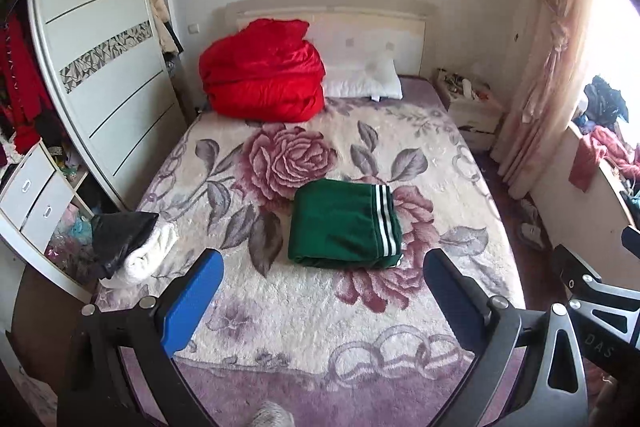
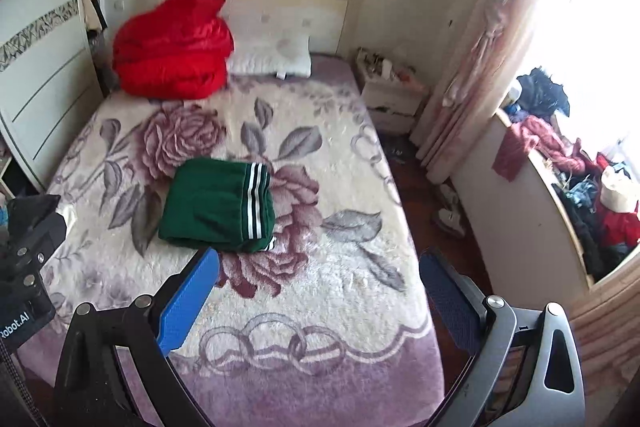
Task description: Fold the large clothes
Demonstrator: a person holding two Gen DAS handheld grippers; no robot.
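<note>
A green garment with white stripes [image 1: 344, 225] lies folded into a neat rectangle in the middle of the bed; it also shows in the right wrist view [image 2: 218, 205]. My left gripper [image 1: 322, 275] is open and empty, held above the bed's near part, just short of the garment. My right gripper [image 2: 318, 275] is open and empty, to the right of the garment's near corner. The bed [image 1: 280, 307] is covered by a rose-patterned blanket [image 2: 340, 287].
A red quilt [image 1: 264, 71] and a white pillow [image 1: 364, 83] lie at the headboard. A black and a white folded piece [image 1: 128, 243] sit at the bed's left edge. A wardrobe [image 1: 100, 67] stands left, a nightstand [image 2: 394, 99] and a cluttered cabinet [image 2: 580, 187] right.
</note>
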